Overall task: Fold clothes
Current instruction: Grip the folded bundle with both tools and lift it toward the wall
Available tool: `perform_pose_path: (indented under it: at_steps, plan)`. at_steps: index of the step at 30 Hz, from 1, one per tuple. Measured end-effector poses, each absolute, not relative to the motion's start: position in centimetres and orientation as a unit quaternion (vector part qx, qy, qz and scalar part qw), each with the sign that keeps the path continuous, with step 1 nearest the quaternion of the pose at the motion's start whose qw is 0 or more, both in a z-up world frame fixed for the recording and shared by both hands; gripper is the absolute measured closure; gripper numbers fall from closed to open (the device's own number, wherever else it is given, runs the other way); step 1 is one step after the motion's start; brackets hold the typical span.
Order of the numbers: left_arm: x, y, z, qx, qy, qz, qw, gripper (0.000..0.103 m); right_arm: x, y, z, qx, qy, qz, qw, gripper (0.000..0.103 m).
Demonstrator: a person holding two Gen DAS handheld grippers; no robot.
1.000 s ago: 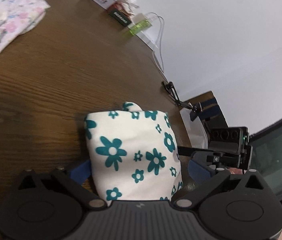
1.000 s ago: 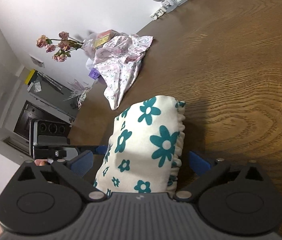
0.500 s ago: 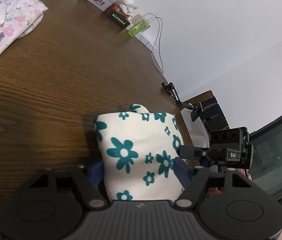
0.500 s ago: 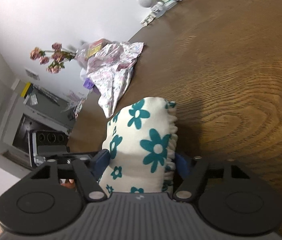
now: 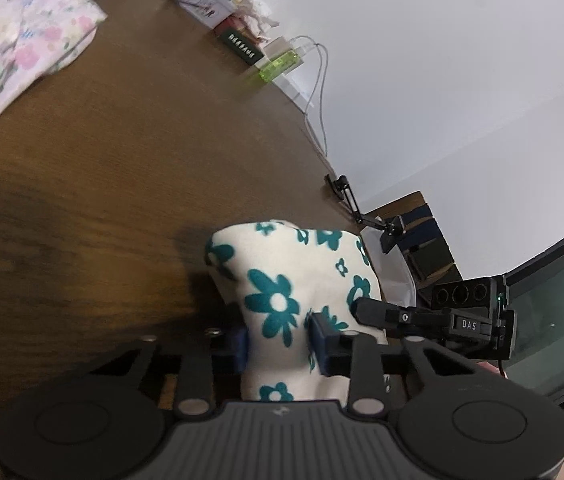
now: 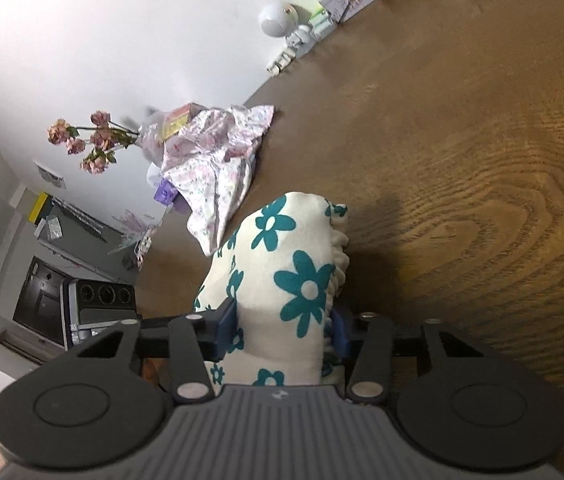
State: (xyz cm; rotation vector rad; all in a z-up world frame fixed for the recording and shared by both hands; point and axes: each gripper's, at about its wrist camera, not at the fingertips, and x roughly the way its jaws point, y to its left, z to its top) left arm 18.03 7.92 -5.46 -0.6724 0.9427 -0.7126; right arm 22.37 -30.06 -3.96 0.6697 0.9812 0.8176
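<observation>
Two hand-held grippers close on a folded white garment [image 5: 282,280] printed with teal flowers, lying on a brown wooden table [image 5: 142,152]. In the left wrist view the left gripper [image 5: 278,344] has its blue pads [image 5: 320,346] pressed into the cloth from both sides, jaws closing, the fabric pinched narrow between them; the bundle rises from 6 o'clock toward the centre of the frame. At 4 o'clock the right gripper [image 5: 366,310] reaches in beside the garment's edge, its black body marked with small white letters.

In the right wrist view the same garment [image 6: 294,276] sits between the right gripper's [image 6: 282,332] blue pads [image 6: 228,330], which touch the cloth on either side as the jaws close; a gathered, ruffled edge runs down the bundle's 3 o'clock side. Part of the left gripper [image 6: 98,308] shows at 8 o'clock.

A second garment [image 5: 18,40], pink and floral, lies crumpled at 10 o'clock in the left view, well apart from the white one; in the right view it [image 6: 218,168] is at 11 o'clock. Boxes [image 5: 218,12] and a white cable [image 5: 318,92] line the table's far edge at 12 o'clock, against a white wall. Dried pink flowers [image 6: 86,144] stand at 10 o'clock in the right view
</observation>
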Motion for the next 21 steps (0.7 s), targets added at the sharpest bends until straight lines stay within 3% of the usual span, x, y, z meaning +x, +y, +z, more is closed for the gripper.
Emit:
perform_pose_path:
  at_steps: [9,16,21]
  plan:
    - [22.4,10.9,-2.0,-0.331,0.387,-0.31,0.803,0.079,27.4,-26.9,1.0,0.275,0.423,0.387,0.772,0.062]
    - [31.2,12.9,3.9,-0.31,0.338,-0.27,0.847,0.079,36.8,-23.7,6.9,0.26,0.38,0.394,0.796,0.063]
    - [39.0,14.1,5.6,-0.313,0.325,-0.233,0.861,0.079,44.6,-21.3,7.3,0.276,0.366,0.393,0.797,0.062]
